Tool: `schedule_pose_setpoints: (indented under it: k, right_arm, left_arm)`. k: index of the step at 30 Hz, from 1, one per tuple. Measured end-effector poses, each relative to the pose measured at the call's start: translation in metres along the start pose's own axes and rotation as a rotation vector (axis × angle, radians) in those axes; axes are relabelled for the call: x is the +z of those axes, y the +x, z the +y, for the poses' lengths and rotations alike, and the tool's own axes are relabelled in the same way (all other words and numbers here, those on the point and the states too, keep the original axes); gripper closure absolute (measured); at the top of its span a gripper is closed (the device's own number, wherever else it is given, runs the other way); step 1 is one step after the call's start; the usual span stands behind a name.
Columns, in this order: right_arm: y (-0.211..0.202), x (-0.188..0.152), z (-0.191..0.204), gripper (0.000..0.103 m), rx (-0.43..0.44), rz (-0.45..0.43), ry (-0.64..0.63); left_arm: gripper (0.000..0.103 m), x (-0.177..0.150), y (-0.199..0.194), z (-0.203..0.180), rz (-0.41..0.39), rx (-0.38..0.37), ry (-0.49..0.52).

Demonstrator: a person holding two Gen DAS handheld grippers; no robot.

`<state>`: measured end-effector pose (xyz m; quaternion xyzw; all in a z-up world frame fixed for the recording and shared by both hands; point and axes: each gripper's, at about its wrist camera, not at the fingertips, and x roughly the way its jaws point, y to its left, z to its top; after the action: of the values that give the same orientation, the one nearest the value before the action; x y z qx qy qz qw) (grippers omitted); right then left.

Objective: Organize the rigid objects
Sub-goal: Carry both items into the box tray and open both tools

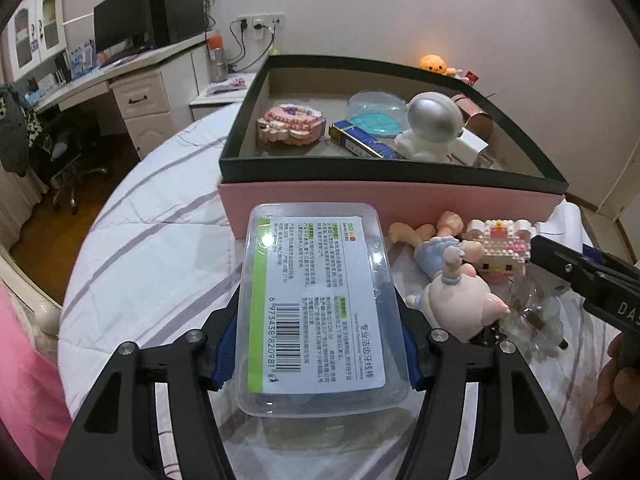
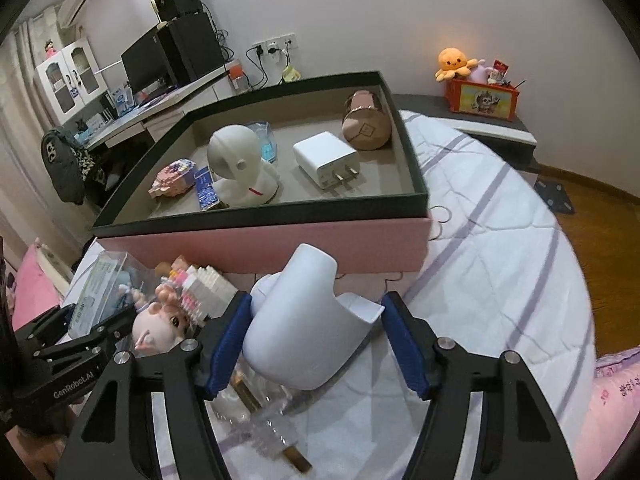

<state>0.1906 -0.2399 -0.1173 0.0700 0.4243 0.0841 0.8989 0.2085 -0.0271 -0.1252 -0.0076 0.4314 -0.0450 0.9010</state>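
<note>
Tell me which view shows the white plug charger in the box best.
Right wrist view. The white charger lies unobstructed on the floor of the box, prongs facing the camera. In the left wrist view only a corner of it shows, mostly hidden behind the astronaut figure.

The right tongs (image 2: pixel 316 344) straddle a white curved plastic piece (image 2: pixel 304 328) lying on the striped bed quilt (image 2: pixel 500 264); the left blue pad (image 2: pixel 228 344) touches it, while the right pad stands apart. Beyond sits a pink box with a dark rim (image 2: pixel 256 216), holding an astronaut figure (image 2: pixel 240 168), a white charger (image 2: pixel 326 160) and a pink cylinder (image 2: pixel 366 120). The left tongs (image 2: pixel 76 320) hold a clear box at lower left.
</note>
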Motion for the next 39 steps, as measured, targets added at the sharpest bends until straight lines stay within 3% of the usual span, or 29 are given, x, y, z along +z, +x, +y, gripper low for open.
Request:
schedule_pose_setpoints:
  k: [13, 21, 31, 39]
  right_arm:
    - [-0.058, 0.003, 0.008, 0.036, -0.004, -0.089, -0.023]
    - [-0.081, 0.022, 0.029, 0.036, 0.031, -0.152, -0.072]
    - [-0.061, 0.076, 0.037, 0.036, 0.037, -0.196, -0.102]
    - [-0.016, 0.115, 0.029, 0.036, 0.011, -0.164, -0.093]
  left_arm:
    - [0.039, 0.000, -0.052, 0.007, -0.090, 0.009, -0.002]
    - [0.039, 0.018, -0.074, 0.006, -0.154, 0.019, 0.008]
    - [0.039, 0.088, -0.064, -0.007, -0.234, 0.049, 0.040]
    - [0.039, 0.133, -0.020, -0.012, -0.215, 0.073, 0.031]
